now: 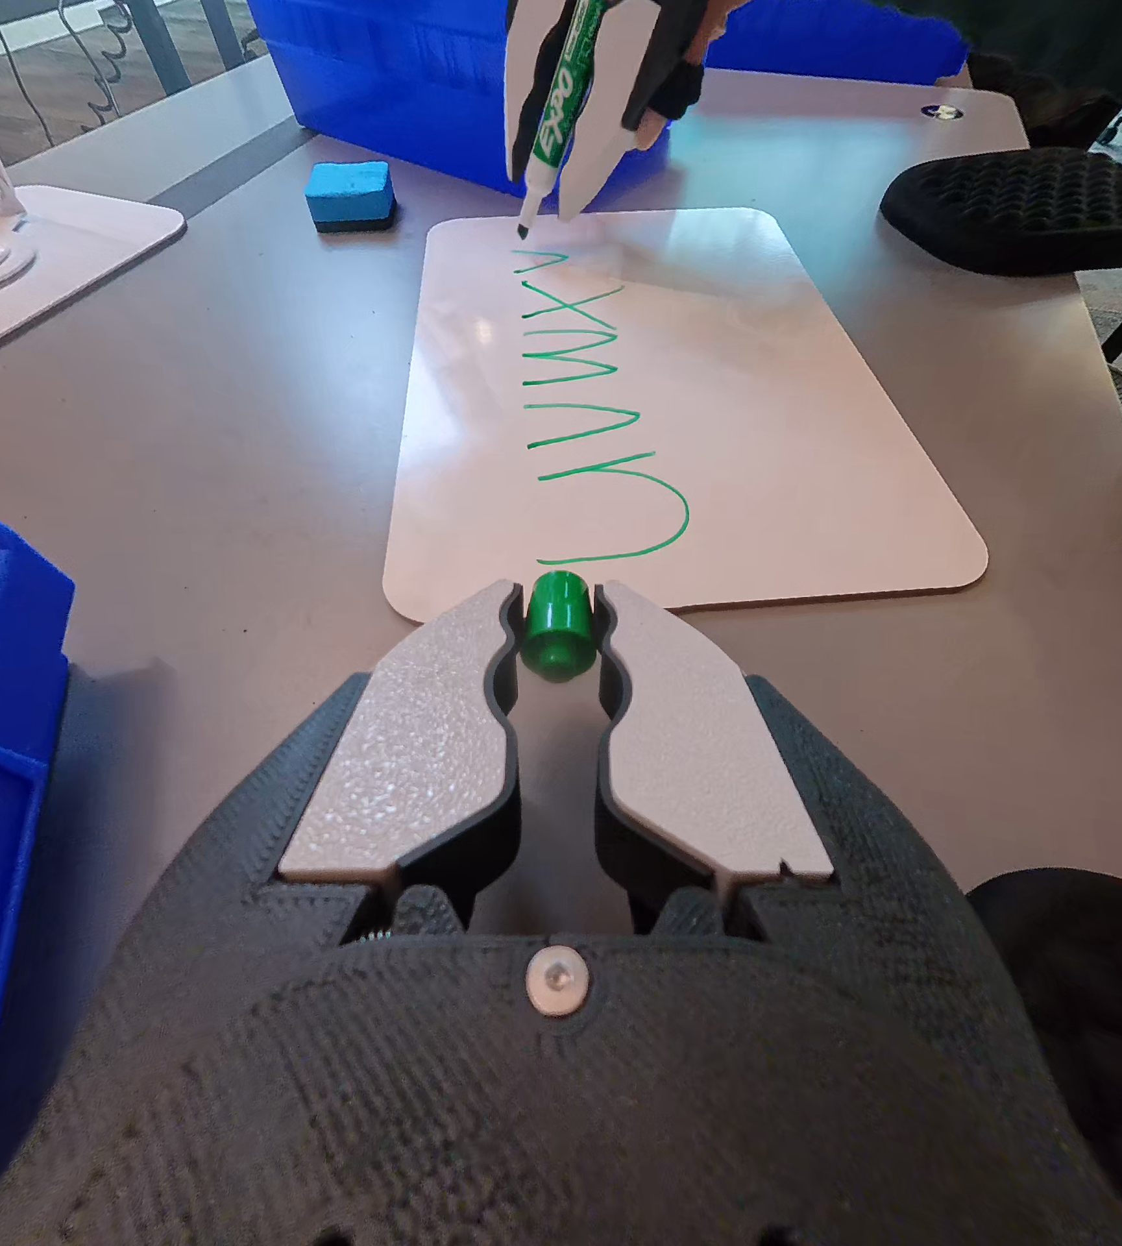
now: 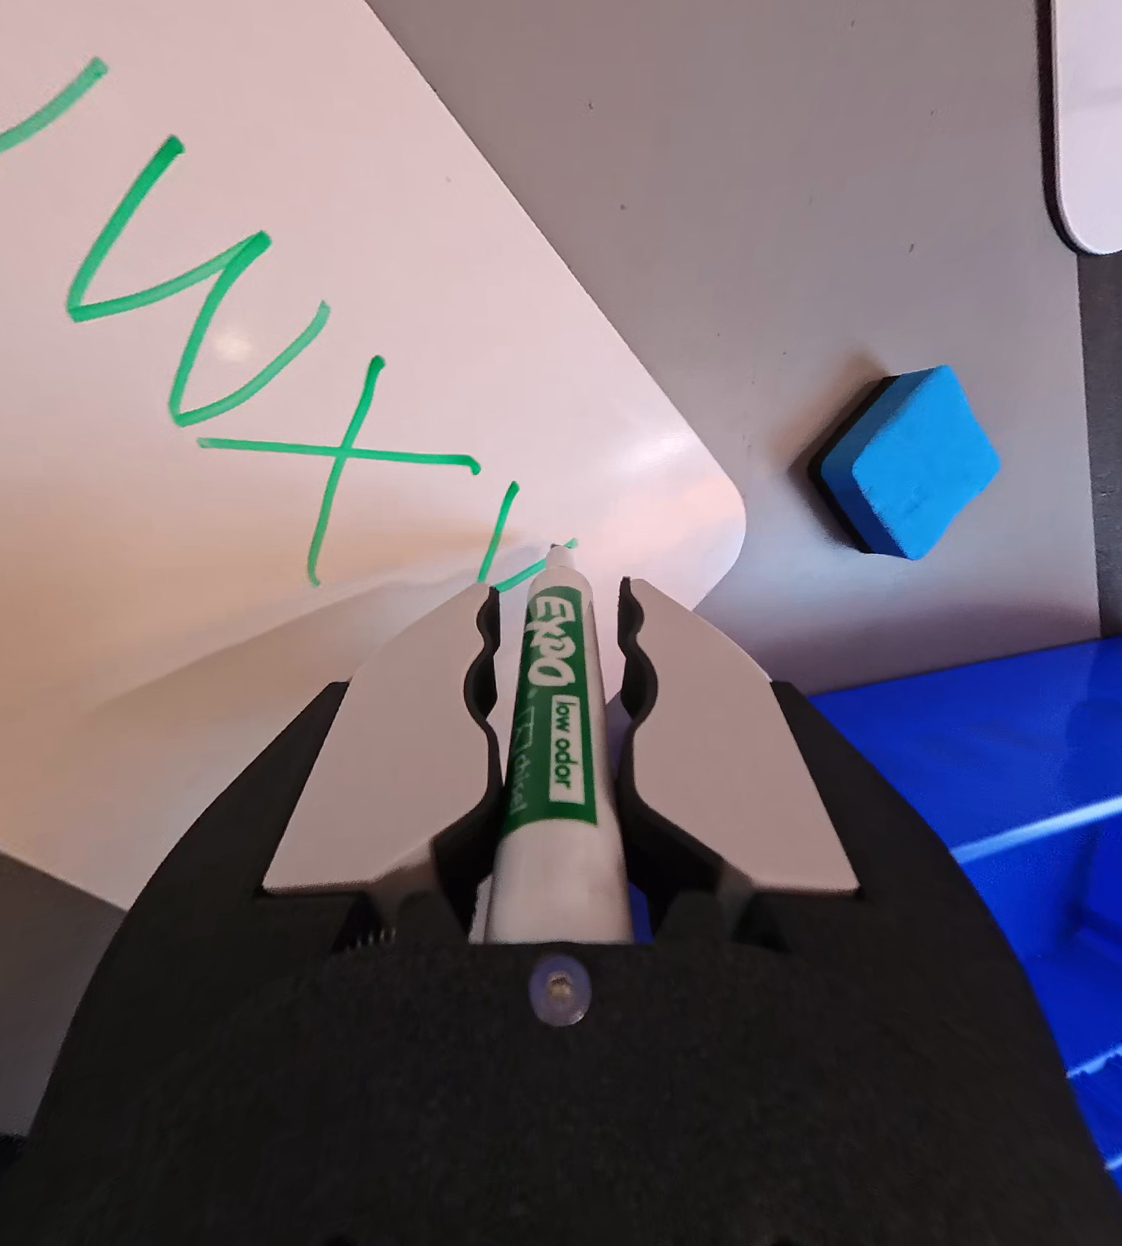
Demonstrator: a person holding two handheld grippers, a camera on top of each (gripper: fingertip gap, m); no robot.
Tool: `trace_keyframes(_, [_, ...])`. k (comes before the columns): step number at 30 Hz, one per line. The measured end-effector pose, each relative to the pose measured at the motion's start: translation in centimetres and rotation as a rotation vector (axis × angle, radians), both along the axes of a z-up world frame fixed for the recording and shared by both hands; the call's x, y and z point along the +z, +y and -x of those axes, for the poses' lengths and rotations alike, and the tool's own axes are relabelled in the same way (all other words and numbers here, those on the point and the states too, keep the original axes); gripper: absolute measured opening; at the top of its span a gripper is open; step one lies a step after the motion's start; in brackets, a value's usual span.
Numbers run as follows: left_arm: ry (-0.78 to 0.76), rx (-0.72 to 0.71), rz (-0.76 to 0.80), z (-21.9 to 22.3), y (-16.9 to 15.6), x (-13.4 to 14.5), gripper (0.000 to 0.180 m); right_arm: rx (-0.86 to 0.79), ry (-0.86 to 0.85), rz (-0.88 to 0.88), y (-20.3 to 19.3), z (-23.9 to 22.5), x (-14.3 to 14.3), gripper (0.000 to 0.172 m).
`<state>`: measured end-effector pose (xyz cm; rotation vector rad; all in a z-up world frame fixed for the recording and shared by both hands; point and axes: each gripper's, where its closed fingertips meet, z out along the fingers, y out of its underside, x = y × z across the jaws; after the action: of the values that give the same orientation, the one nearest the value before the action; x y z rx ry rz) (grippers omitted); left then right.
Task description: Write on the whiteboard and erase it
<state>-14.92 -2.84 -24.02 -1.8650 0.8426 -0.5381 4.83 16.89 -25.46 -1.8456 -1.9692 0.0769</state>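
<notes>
Whiteboard [image 1: 814,404], centre frame on the grey table [image 1: 207,404], carries green marks. The right gripper [image 2: 558,593], clamped on a green marker [image 2: 554,708], sets its tip at the board's far edge. The left gripper [image 1: 558,600] clamps the green cap [image 1: 556,627] at the near edge. Blue eraser [image 1: 349,195] lies upper left, beside a blue bin [image 1: 376,74]; contents unseen.

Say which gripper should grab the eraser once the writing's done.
Probably right: the eraser lies just beside it, past the whiteboard corner, though it must shed the marker. Left holds the cap at the board's opposite end.
</notes>
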Motion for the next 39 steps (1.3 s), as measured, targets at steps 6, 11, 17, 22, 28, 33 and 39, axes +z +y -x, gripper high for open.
trace_keyframes(6, [-0.001,0.001,0.002,0.0,0.0,0.0,0.020,0.026,-0.023,0.032,-1.9,-1.0,-0.3,0.037])
trace_keyframes(11, [0.004,0.000,0.001,0.0,0.1,-0.1,0.020,0.028,-0.029,0.024,-2.2,-1.0,-0.5,0.035])
trace_keyframes(17, [0.000,0.001,0.002,0.0,0.1,0.0,0.020,0.020,-0.032,0.026,-2.1,-1.3,-0.7,0.036])
trace_keyframes(22, [0.000,0.001,0.002,0.0,0.1,0.0,0.020,0.018,-0.030,0.033,-2.1,-1.4,-0.8,0.036])
trace_keyframes(28, [0.003,0.001,0.000,0.0,0.1,0.0,0.020,0.020,-0.043,0.030,-2.3,-1.5,-0.9,0.037])
trace_keyframes(33, [0.002,0.001,0.003,0.0,0.1,0.0,0.020,0.023,-0.055,0.033,-3.0,-2.3,-0.9,0.036])
trace_keyframes(39, [0.008,0.003,0.001,0.0,0.1,-0.1,0.020,0.031,-0.074,0.061,-4.5,-3.8,-0.9,0.036])
